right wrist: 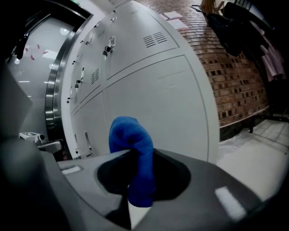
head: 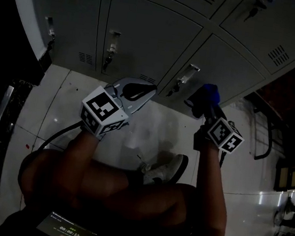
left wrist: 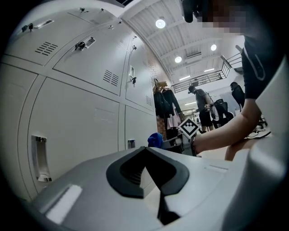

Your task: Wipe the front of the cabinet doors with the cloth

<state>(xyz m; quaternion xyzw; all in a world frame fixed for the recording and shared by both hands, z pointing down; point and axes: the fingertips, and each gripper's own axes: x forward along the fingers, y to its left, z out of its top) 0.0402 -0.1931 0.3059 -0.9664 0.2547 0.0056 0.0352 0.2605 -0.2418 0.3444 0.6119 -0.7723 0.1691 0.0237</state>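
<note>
A blue cloth (right wrist: 134, 158) is pinched in my right gripper (right wrist: 135, 180), bunched above the jaws and hanging between them. In the head view the cloth (head: 210, 93) is held up close to a lower grey cabinet door (head: 227, 63) of the locker bank; I cannot tell if it touches. My left gripper (head: 140, 92) hovers to the left, near the bottom of another door (head: 148, 28), its jaws shut with nothing between them. In the left gripper view the jaws (left wrist: 146, 151) meet at the tips, and the blue cloth (left wrist: 155, 140) shows beyond them.
Grey locker doors with handles (head: 182, 76) and vent slots fill the top of the head view. White glossy floor (head: 152, 126) lies below. My knee and shoe (head: 165, 171) are under the grippers. A dark rack (head: 264, 130) stands at right; people and hanging clothes (left wrist: 165, 106) in the distance.
</note>
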